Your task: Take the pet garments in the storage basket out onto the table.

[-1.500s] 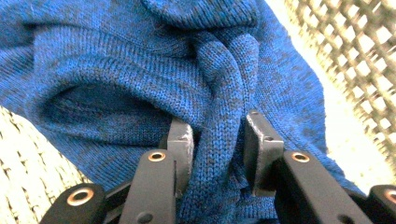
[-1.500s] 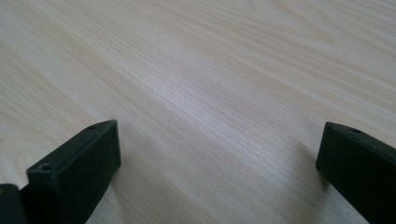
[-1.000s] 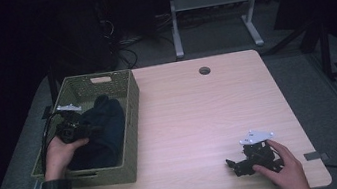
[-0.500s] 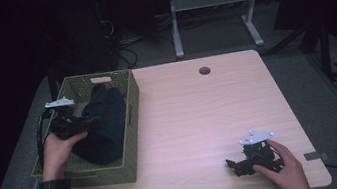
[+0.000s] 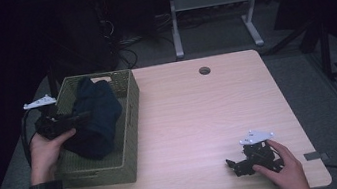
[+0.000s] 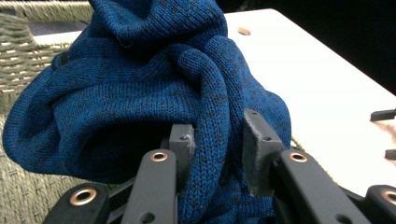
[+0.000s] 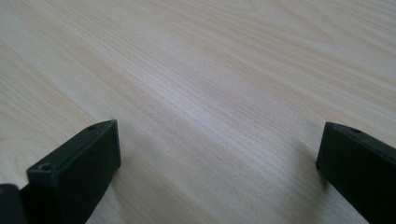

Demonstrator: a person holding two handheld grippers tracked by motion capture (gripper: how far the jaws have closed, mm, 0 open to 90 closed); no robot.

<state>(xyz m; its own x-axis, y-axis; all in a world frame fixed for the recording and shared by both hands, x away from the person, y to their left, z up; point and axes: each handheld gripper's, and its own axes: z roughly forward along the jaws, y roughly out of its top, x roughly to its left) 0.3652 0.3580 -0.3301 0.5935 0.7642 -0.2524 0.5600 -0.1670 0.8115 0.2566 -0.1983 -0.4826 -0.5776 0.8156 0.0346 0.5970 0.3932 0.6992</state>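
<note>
Here the left gripper [image 5: 79,119] pinches the blue sweater [image 5: 94,116] above the basket [image 5: 131,130]; the right gripper [image 5: 231,165] rests wide-jawed on the table [image 5: 200,115].

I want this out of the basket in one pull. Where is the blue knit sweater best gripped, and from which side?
Grip a thick rolled fold of the blue knit sweater, as the left tool does, coming from the woven basket's outer left side. The bunched ridge stands proud, so the jaws close around it; flat knit would likely slip.

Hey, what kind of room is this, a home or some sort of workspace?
Probably a lab or office workspace, not a home: a light wood desk with a cable hole, a second metal-framed desk behind it, and loose cables on a grey floor.
</note>
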